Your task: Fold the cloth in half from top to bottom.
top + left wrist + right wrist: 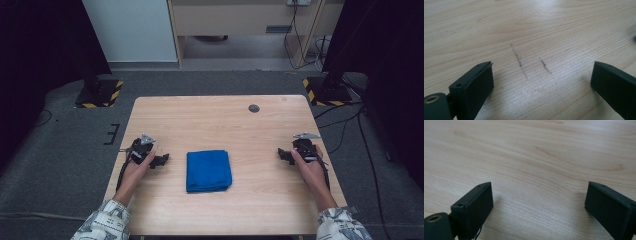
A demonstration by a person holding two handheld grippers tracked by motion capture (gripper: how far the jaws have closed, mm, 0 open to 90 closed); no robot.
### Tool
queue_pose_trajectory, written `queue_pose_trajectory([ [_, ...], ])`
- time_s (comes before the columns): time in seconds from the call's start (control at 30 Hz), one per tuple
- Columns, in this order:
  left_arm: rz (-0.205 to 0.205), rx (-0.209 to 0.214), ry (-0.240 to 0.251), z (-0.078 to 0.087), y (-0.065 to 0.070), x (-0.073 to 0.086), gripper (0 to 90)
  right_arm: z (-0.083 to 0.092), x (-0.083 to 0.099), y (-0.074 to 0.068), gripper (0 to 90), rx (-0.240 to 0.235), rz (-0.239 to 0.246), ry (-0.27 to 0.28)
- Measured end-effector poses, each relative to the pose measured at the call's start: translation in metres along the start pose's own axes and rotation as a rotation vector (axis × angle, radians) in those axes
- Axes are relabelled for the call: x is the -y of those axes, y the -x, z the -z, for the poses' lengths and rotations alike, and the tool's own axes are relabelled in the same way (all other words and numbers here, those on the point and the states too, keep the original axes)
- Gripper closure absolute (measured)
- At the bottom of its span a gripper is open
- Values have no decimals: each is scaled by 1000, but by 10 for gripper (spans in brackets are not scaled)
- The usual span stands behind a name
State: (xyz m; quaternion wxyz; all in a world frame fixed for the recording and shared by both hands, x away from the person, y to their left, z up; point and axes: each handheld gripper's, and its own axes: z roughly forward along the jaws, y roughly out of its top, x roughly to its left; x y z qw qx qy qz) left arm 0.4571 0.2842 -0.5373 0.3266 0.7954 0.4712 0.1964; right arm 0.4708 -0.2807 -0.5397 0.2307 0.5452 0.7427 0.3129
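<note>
A folded blue cloth (pixel 209 170) lies flat near the middle of the wooden table (pixel 220 117), towards the front. My left gripper (pixel 161 160) rests on the table just left of the cloth, a hand around it. Its jaws stand wide apart over bare wood (pixel 541 75) with nothing between them. My right gripper (pixel 284 154) rests on the table well to the right of the cloth, also held by a hand. It is open too, its black jaws spread over plain wood (pixel 539 200).
A small dark round hole (pixel 254 108) sits in the tabletop at the back right. Faint dark scratch marks (pixel 519 60) show on the wood ahead of the left gripper. Black stands with yellow-striped bases (pixel 99 93) flank the table on grey carpet.
</note>
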Motion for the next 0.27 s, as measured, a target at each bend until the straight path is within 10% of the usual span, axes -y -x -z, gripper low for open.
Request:
queue_pose_trajectory([
  [0.27,6,-7,-5,1,2,2,13,2,3,-9,17,75,-76,-13],
])
